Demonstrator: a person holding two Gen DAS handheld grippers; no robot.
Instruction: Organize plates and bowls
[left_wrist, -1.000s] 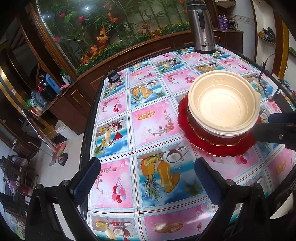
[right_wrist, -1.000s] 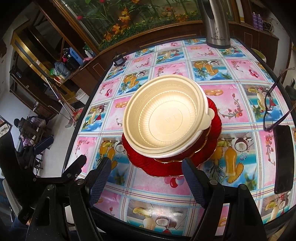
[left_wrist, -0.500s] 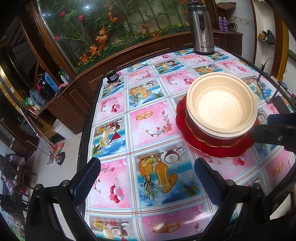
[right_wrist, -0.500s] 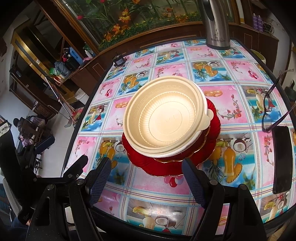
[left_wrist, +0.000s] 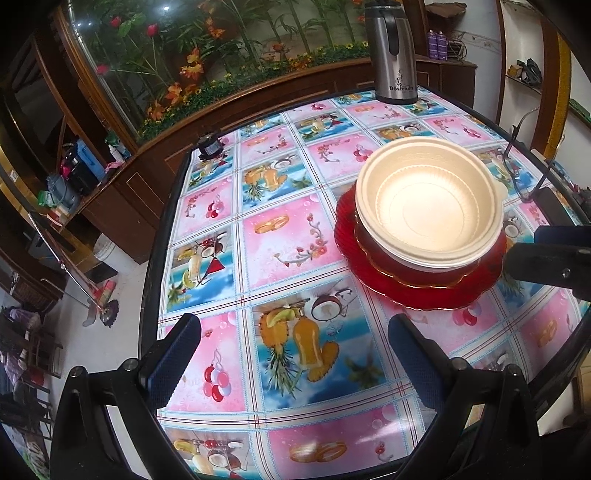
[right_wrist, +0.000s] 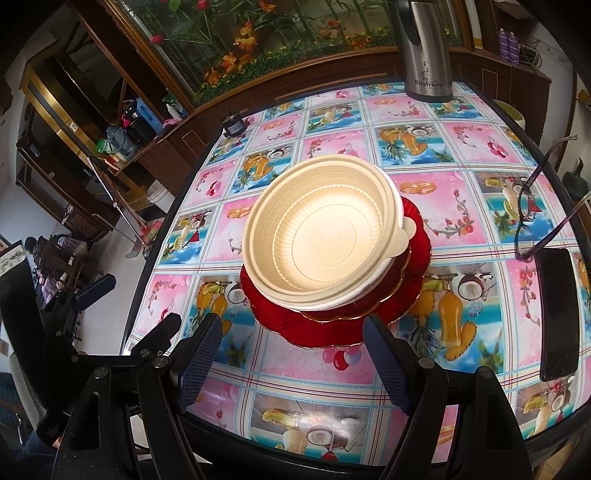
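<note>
A cream ribbed plastic bowl (right_wrist: 325, 229) is sitting nested on a white bowl, a red gold-rimmed bowl and a red scalloped glass plate (right_wrist: 284, 325), stacked mid-bench on the fruit-patterned cloth (left_wrist: 295, 236). The right tongs (right_wrist: 291, 347) are hovering wide apart just short of the stack, gripping nothing. The left tongs (left_wrist: 291, 350) are standing equally spread and empty over bare cloth.

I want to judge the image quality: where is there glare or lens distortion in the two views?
Left wrist view: the cream bowl has a bright washed-out floor; the table edge bows from the fisheye. Right wrist view: light glares off the tablecloth near the bottom; the steel flask leans and stretches.
</note>
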